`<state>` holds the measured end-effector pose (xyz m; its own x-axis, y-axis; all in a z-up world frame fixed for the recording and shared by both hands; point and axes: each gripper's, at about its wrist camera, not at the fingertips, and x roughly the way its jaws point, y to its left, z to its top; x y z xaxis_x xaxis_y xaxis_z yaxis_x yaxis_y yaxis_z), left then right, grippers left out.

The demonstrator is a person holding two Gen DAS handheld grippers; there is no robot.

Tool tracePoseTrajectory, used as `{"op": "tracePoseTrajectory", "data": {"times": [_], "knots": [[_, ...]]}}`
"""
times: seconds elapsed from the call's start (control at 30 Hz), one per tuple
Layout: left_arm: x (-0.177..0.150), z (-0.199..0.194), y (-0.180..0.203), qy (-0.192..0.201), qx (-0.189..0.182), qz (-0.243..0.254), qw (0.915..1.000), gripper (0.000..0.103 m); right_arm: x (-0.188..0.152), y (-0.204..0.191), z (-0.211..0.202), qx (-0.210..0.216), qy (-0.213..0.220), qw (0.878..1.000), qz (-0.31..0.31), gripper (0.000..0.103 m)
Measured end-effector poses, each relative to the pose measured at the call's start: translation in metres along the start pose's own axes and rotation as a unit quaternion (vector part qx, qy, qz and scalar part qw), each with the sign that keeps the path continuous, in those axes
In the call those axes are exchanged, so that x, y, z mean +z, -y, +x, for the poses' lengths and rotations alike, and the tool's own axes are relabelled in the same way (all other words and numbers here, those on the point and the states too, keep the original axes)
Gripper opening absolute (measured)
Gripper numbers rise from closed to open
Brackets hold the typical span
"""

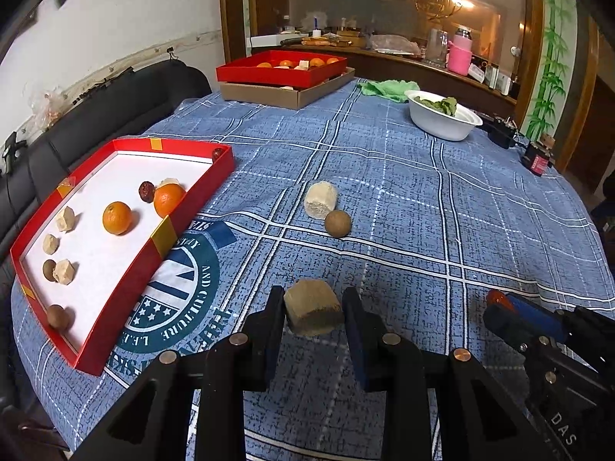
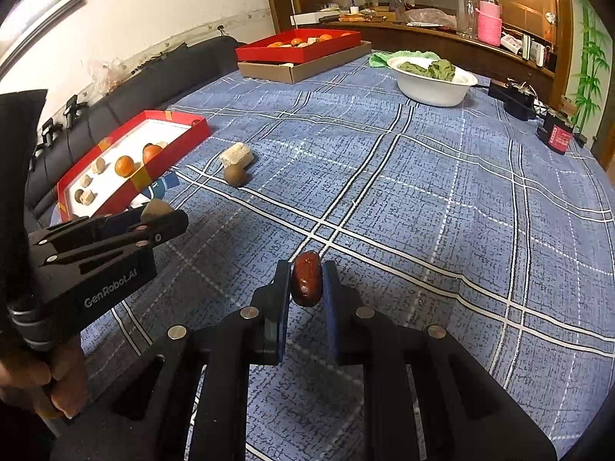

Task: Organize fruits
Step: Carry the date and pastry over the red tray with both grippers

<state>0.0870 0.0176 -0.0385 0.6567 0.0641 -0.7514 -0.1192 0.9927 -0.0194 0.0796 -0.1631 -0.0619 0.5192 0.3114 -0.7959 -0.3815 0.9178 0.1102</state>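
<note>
One upright red date (image 2: pixel 306 283) between jaws

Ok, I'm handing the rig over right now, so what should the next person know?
Left gripper: fingers shut on a beige chunk, held above the cloth.
Right gripper: shut on a red date.
Near red tray: already holds oranges, chunks, dates and brown round fruits.
Left: drop both pieces in the tray, then fetch the pale chunk and brown fruit lying on the tablecloth.
</note>
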Motion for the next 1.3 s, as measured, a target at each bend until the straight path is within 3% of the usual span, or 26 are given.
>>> {"op": "tracePoseTrajectory", "data": {"times": [0.7,1.3], "knots": [[-0.011,-0.001,-0.008,-0.007,-0.006,-0.006,0.9999,0.029,0.002,-0.004,0.0,-0.015,-0.001,1.0,-0.005,0.015],[-0.006,-0.026,-0.059,0.022,-0.003,-0.055,0.9983,0.029,0.015,-0.044,-0.005,-0.002,0.011,0.999,-0.04,0.015]]}}
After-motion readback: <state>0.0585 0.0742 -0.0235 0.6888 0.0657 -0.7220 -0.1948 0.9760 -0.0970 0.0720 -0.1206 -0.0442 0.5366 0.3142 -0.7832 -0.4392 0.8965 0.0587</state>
